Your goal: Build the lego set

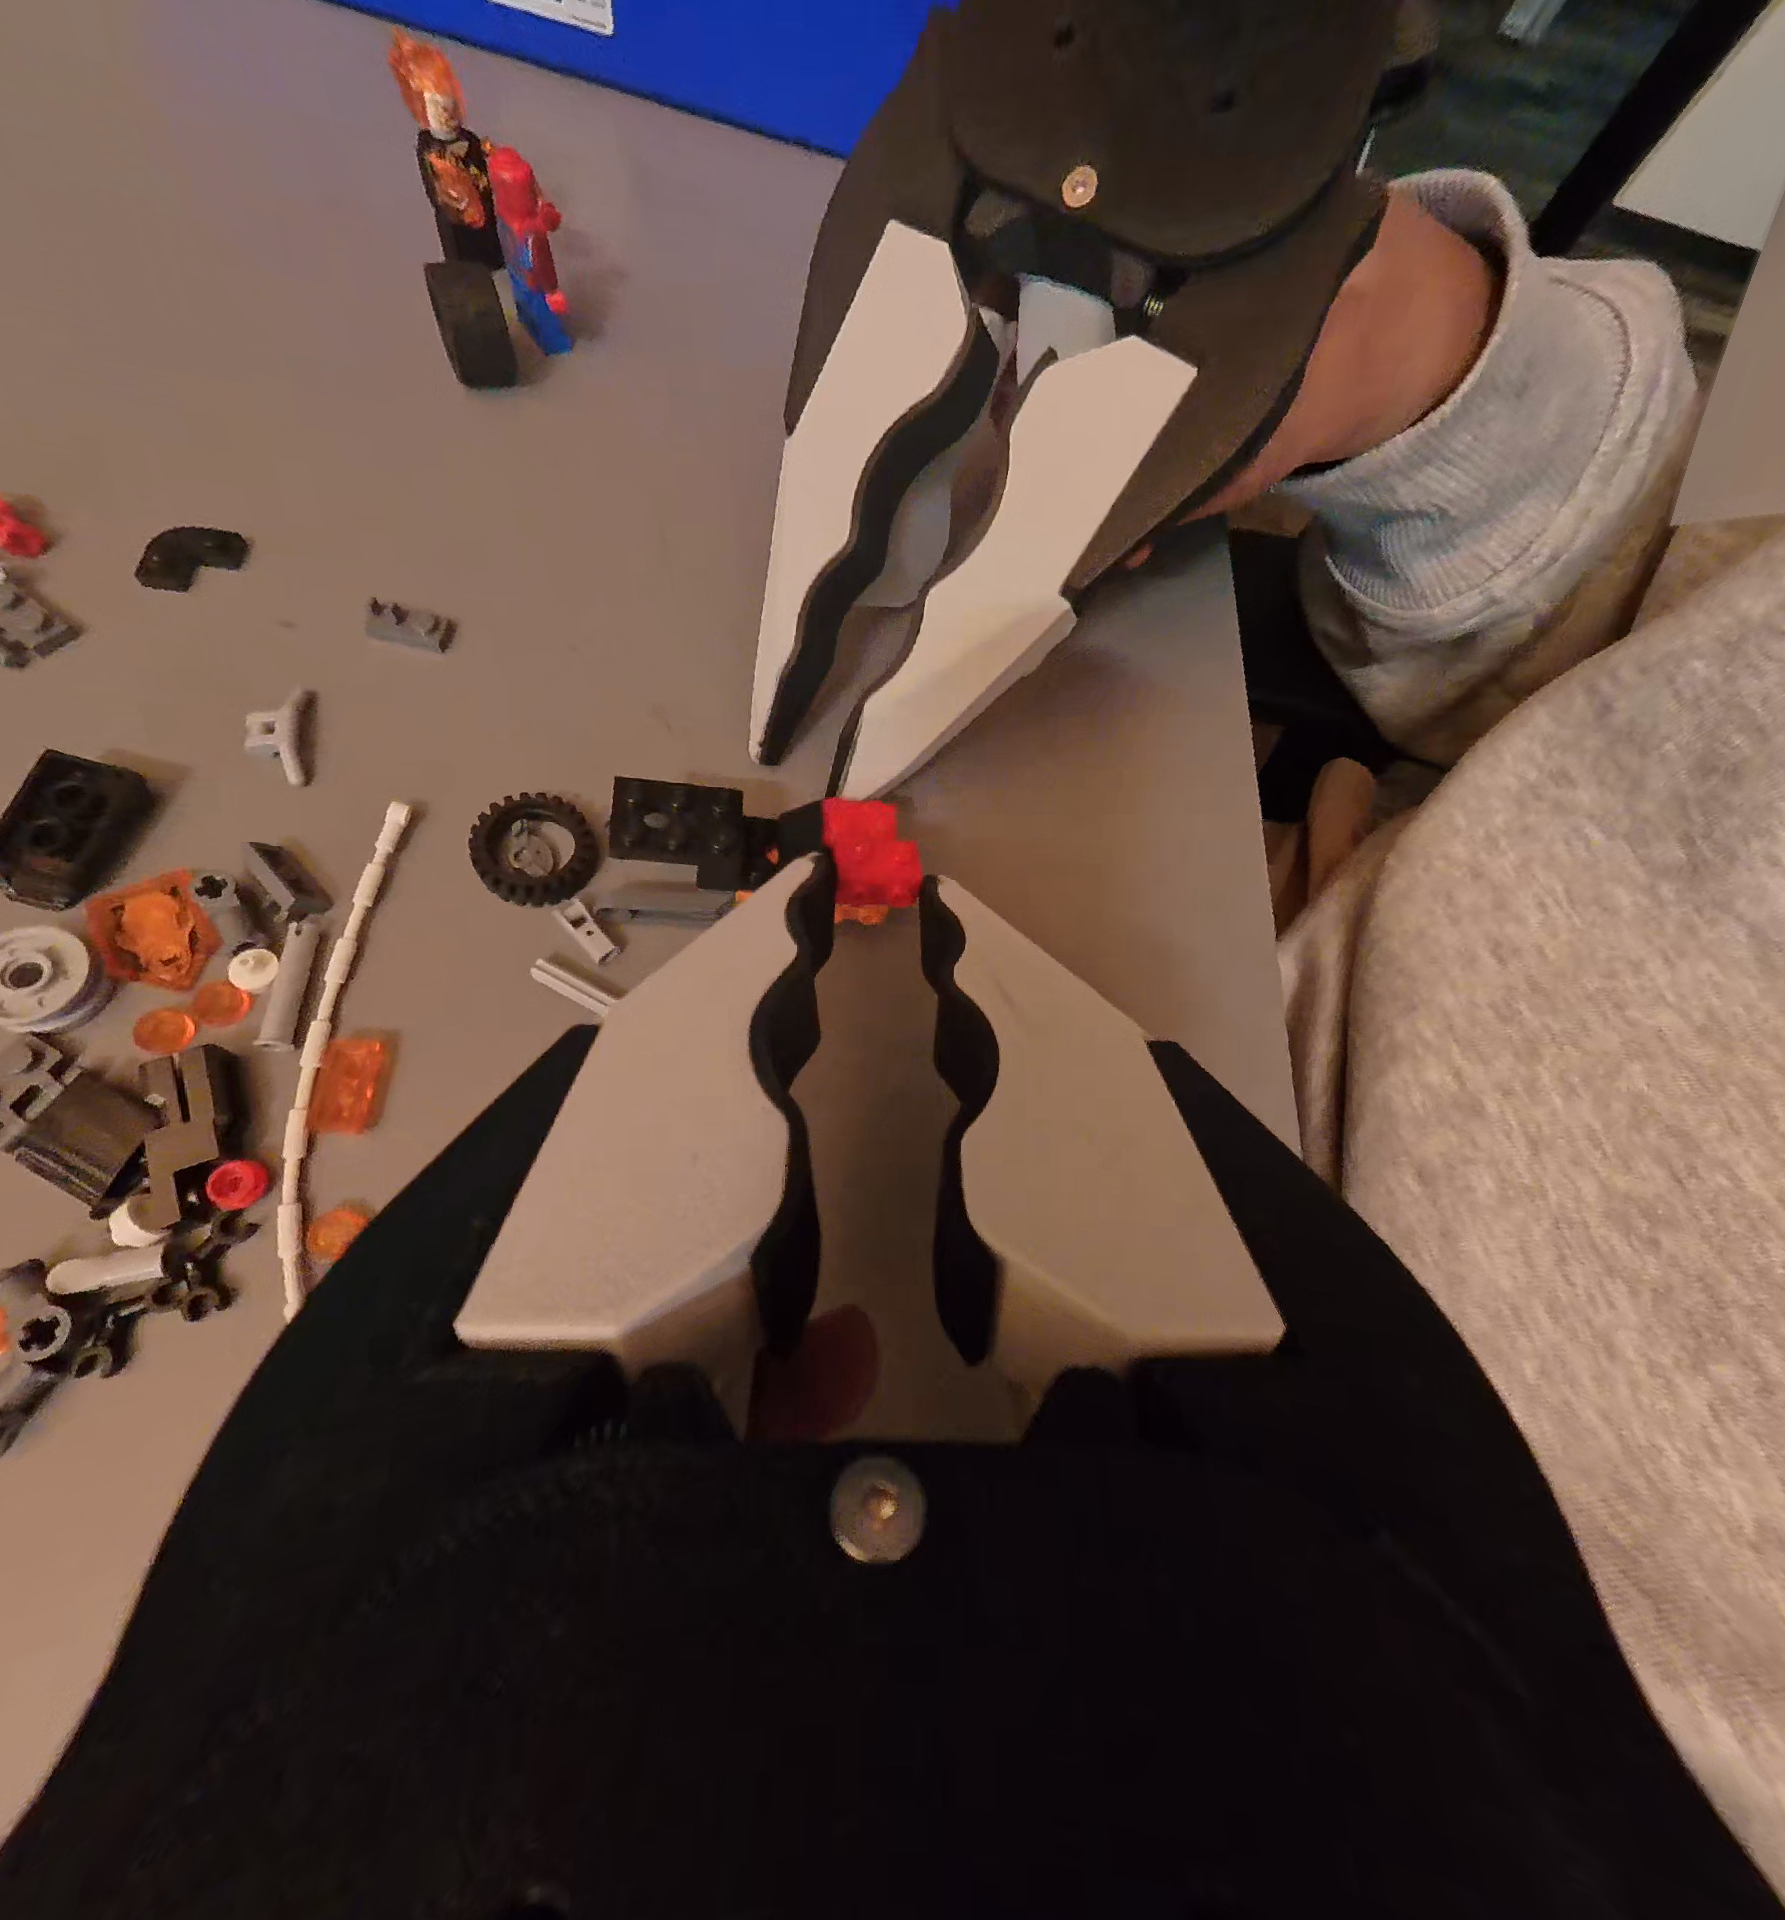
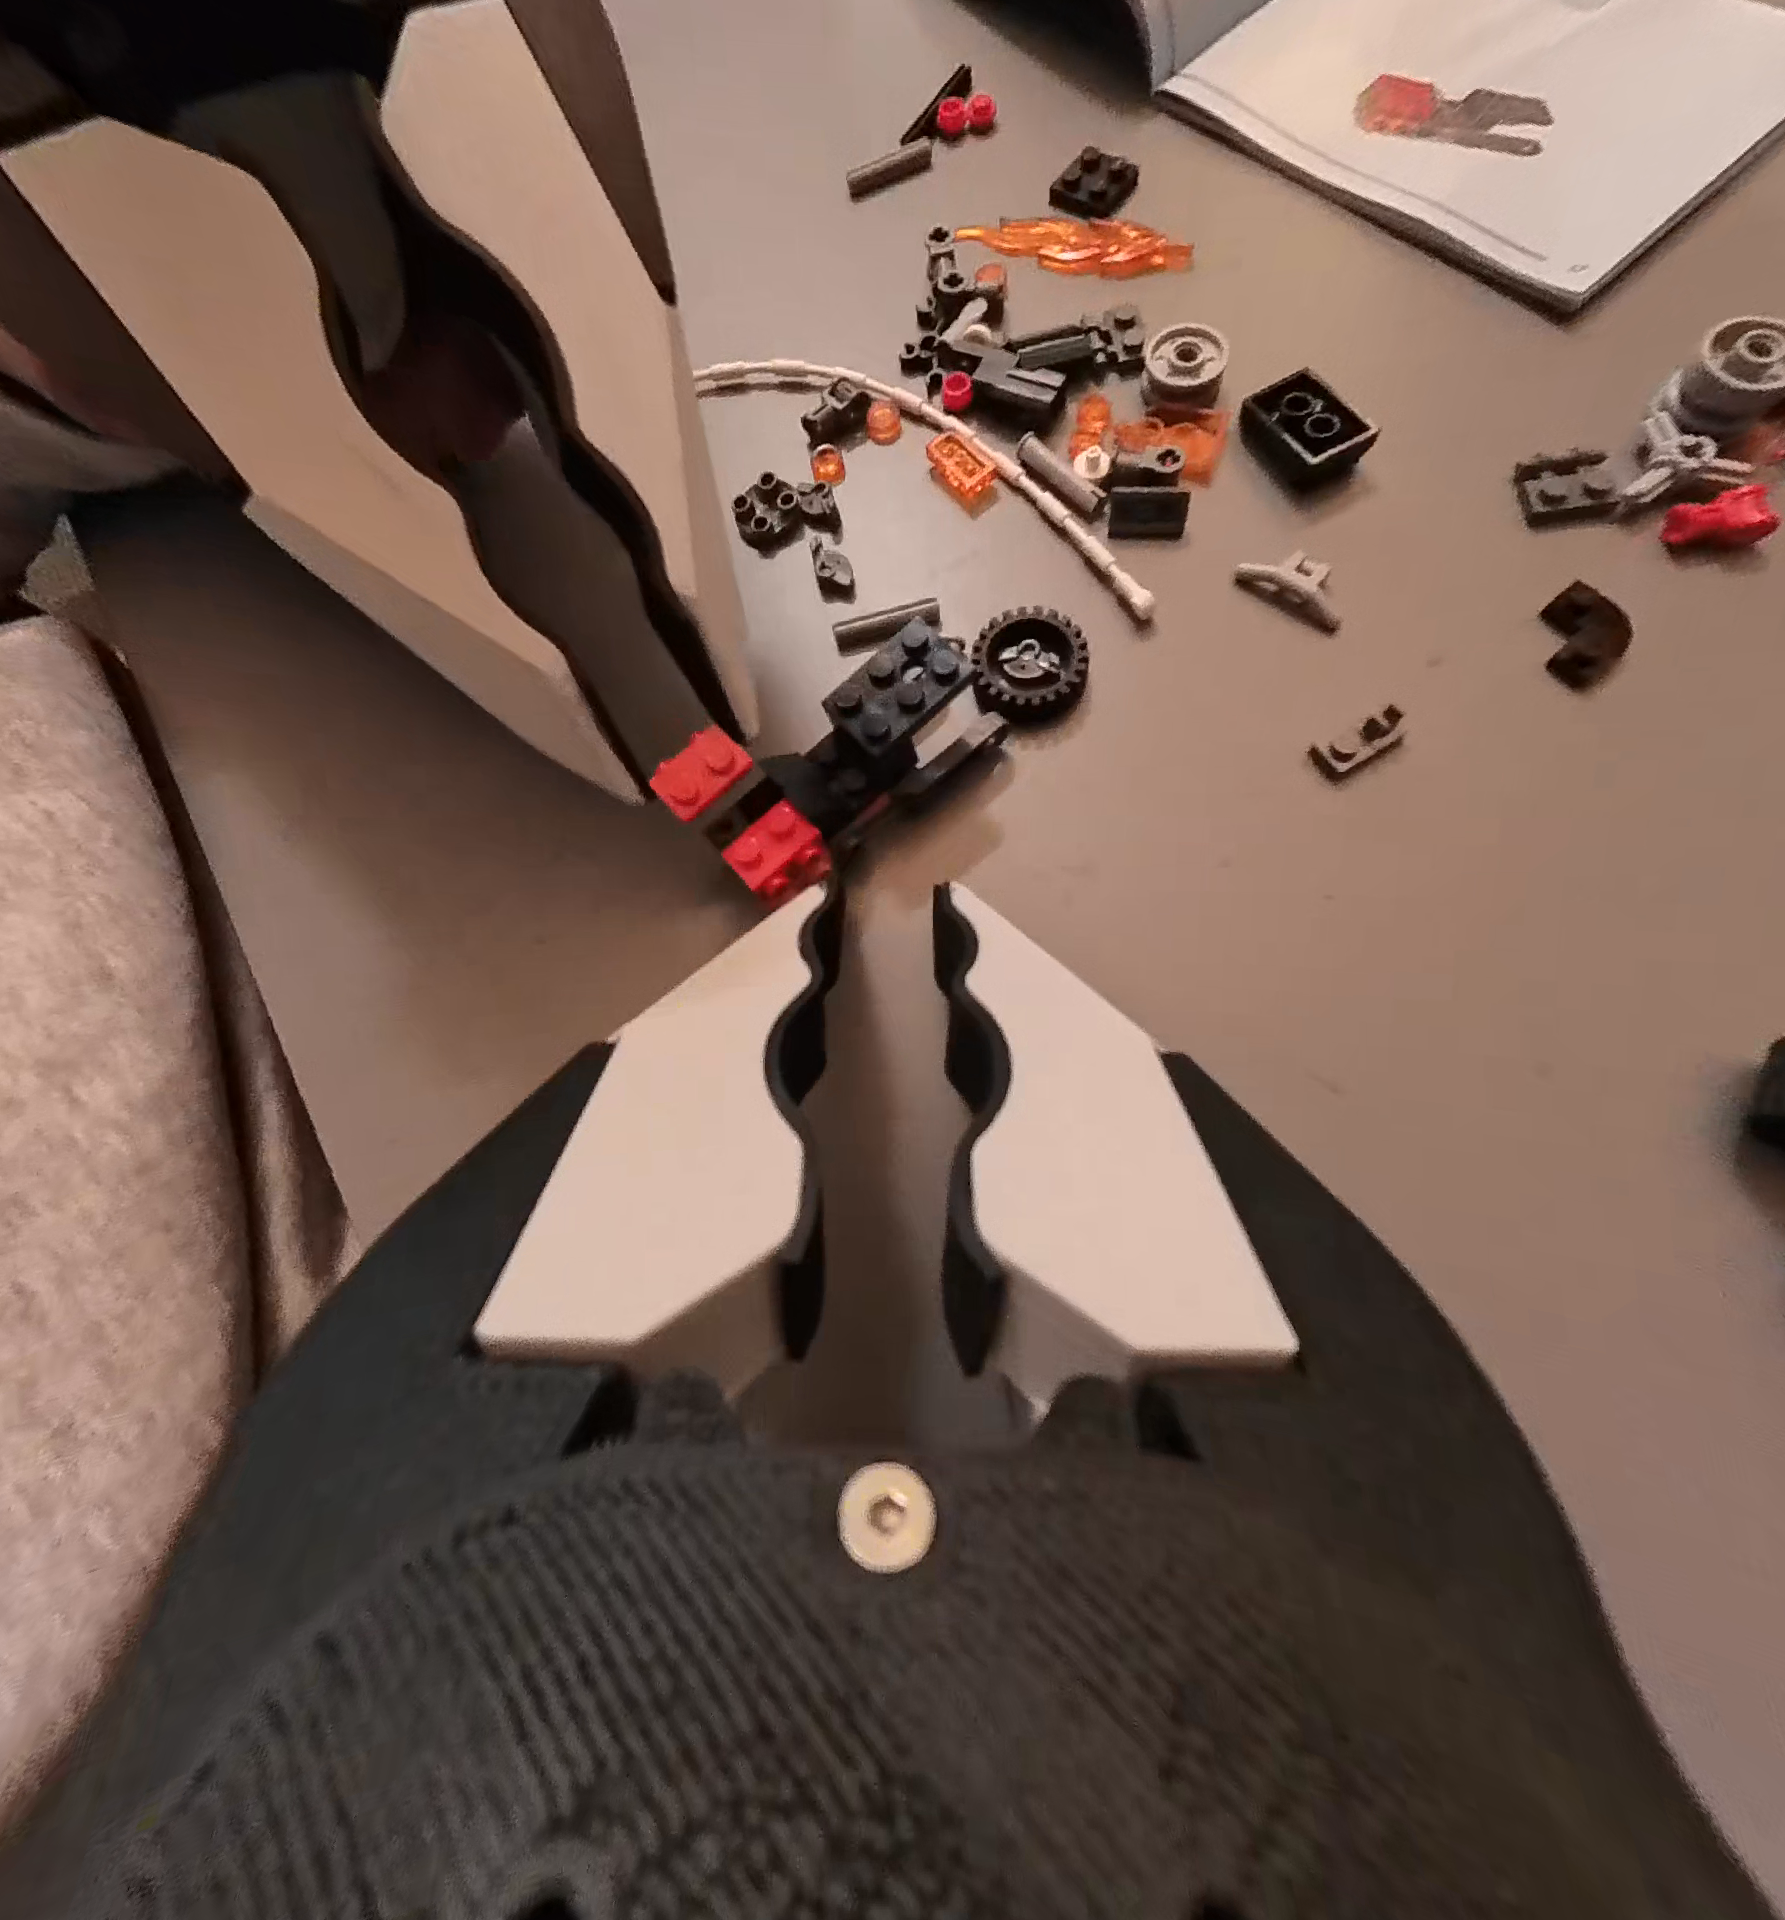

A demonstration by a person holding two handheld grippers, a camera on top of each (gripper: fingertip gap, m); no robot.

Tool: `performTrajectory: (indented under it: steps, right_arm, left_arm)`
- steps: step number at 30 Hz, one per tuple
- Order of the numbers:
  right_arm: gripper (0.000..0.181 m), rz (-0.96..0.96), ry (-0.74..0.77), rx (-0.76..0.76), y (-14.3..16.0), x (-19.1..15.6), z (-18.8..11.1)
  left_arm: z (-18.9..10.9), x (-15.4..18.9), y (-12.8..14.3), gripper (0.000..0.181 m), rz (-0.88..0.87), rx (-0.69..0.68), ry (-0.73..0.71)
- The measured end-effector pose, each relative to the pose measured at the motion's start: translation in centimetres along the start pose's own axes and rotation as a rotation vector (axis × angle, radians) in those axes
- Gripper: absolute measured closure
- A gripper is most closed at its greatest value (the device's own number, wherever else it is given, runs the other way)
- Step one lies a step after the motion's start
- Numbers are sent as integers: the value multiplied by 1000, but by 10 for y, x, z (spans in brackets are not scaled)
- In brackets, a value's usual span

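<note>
left wrist view: left gripper [image 1: 872, 881] clamped on red bricks [image 1: 872, 854] of the partial build [image 1: 701, 847] near the table [image 1: 597, 499] edge; two minifigures [image 1: 483, 208] stand far off | right wrist view: right gripper [image 2: 886, 888] parted, empty, just beside the build, whose long axis runs toward a wheel [image 2: 1030, 662]; open booklet [image 2: 1470, 135] beyond

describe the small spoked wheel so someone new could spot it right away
Start at the grey table and find the half-built black and red model between the two grippers. The small spoked wheel lies beside its black plate; unlike the bare grey rims nearby, it wears a knobbly black tyre.
</note>
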State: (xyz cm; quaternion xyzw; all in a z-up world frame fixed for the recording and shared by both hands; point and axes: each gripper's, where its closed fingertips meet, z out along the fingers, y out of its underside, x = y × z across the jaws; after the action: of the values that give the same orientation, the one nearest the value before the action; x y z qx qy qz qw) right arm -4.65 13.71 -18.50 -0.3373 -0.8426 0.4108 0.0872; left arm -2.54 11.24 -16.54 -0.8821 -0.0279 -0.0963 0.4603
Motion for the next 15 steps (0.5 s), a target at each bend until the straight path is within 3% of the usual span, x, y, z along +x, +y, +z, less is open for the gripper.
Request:
performTrajectory:
  steps: [15]
  right_arm:
    - [166,-6,-8,20,-6,-5,2]
  left_arm:
    - [3,-3,7,166,-4,-47,-50]
